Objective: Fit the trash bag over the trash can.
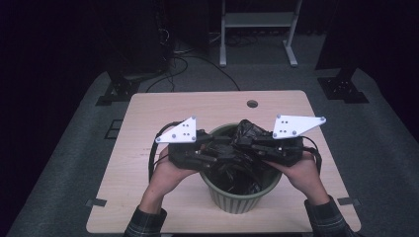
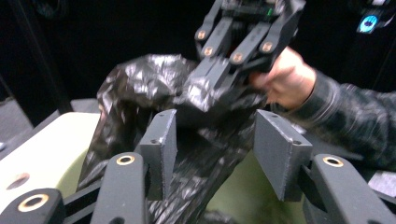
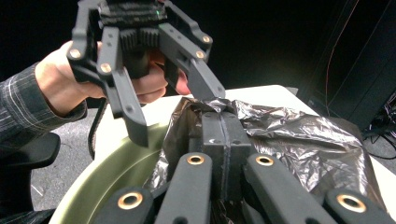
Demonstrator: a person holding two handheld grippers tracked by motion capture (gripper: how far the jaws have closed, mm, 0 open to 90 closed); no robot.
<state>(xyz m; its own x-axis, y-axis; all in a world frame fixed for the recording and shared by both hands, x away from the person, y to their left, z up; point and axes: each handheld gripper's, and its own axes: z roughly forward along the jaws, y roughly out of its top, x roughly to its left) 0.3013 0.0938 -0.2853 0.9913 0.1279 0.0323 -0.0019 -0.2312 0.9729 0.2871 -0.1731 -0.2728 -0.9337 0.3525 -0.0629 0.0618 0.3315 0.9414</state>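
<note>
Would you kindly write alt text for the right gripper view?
The right gripper, jaws shut, pinches a crumpled black plastic bag over a green bin. Opposite, the left gripper, held in a hand, has its jaws apart.

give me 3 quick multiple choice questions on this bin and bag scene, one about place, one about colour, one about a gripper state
1. Where does the bin stand?
A. on the floor
B. on the wooden table
C. on a shelf

2. What colour is the bag in the bin?
A. black
B. white
C. blue

3. How does the right gripper stand?
A. wide open above the bag
B. lying on the table
C. shut on the bag

Key: 1 B, the high view shows the green bin on the tabletop near the person's edge. 2 A, the crinkled plastic is glossy black in each view. 3 C, in the right gripper view its jaws meet with bag plastic pinched between them, while the left gripper is open.
</note>
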